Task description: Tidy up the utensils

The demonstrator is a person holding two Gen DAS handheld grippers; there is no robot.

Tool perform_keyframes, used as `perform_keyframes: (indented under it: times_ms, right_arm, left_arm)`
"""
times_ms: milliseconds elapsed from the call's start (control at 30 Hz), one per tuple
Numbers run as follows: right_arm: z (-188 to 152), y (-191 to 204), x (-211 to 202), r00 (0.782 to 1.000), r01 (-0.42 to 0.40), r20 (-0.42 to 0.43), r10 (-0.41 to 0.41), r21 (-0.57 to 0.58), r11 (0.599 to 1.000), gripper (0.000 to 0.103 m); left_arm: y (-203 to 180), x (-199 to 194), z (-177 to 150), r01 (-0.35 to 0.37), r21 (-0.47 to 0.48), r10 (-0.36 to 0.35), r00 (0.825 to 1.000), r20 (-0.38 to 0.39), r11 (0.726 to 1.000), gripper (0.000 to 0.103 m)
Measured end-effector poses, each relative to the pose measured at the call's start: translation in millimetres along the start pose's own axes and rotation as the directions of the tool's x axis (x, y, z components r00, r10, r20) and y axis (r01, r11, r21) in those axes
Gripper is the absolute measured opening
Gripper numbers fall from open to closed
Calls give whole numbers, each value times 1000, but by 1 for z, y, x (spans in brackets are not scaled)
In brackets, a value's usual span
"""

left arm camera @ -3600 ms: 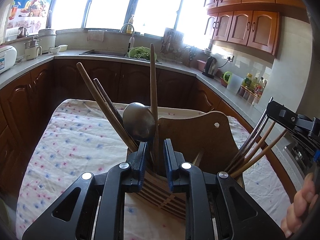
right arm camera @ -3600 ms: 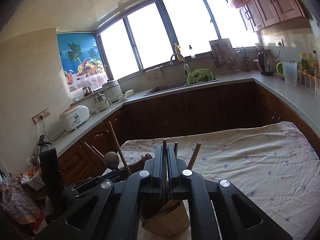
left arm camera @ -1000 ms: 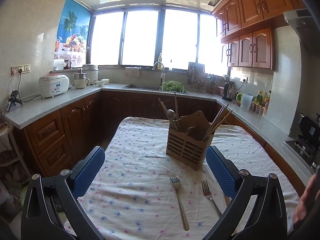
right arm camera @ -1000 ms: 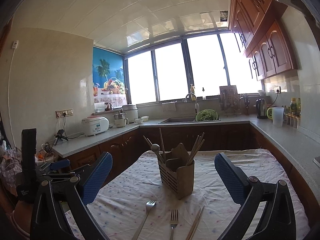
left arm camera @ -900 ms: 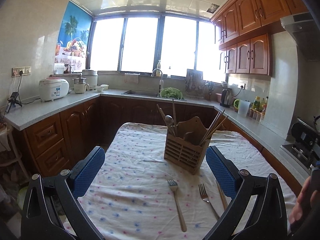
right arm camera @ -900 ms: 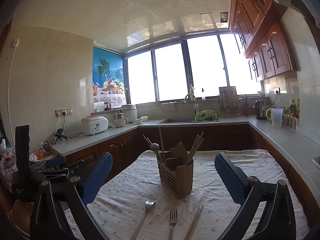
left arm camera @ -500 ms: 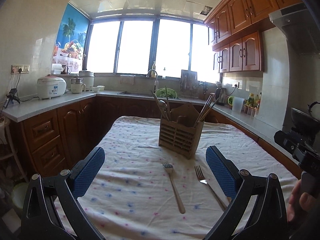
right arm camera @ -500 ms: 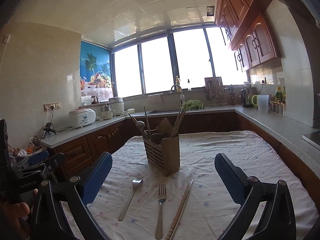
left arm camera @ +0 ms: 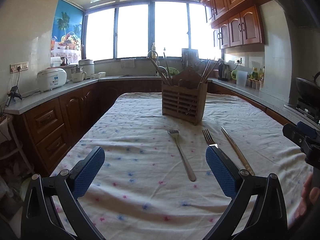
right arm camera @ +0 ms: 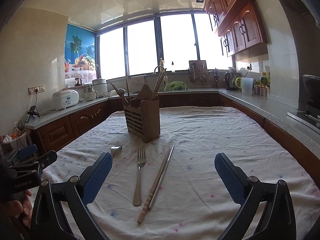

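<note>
1. Both grippers hover low over the desk, which wears a white cloth speckled with small pink and blue flowers.
2. The left gripper has its blue-padded fingers spread wide, with nothing between them but cloth.
3. The right gripper is spread wide as well, its fingers gripping nothing.
4. In the left wrist view, the wooden utensil holder stands upright at 12 o'clock, well apart from the fingers.
5. A ladle and wooden handles poke up from its left compartment; a bunch of chopsticks fans out of the right one.
6. One fork lies flat on the cloth at 1 o'clock from the left gripper, tines toward the holder.
7. A second fork lies just beside it to the right; its handle is hidden behind the left gripper's right finger.
8. In the right wrist view that second fork sits at 11 o'clock, between the right fingers, handle toward the camera.
9. A loose pair of chopsticks lies just beside it at 12 o'clock, slanting up to the right.
10. The first fork's tines peek out above the right gripper's left finger.
11. A hand grips the left tool's handle at 8 o'clock in the right wrist view.
12. Kitchen counters and bright windows ring the scene.
</note>
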State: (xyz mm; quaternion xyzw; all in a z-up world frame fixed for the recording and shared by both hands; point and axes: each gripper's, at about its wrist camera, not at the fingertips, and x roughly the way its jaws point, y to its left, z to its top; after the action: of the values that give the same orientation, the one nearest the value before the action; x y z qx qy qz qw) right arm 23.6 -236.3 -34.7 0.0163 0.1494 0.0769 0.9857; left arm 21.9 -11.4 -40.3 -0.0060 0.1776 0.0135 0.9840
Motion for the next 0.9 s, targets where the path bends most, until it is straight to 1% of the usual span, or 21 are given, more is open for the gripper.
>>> perform_keyframes:
  times_ms: [267, 900]
  right_arm:
    - [-11, -1, 0, 1000, -4, -20, 3, -17, 1000, 103]
    - [-10, -2, -10, 1000, -10, 19, 10, -8, 1000, 103]
  left_arm:
    - [1, 1, -8, -8, 3, 9, 1000, -15, 1000, 103]
    - [-2, -10, -3, -18, 15, 18, 999, 36, 1000, 103]
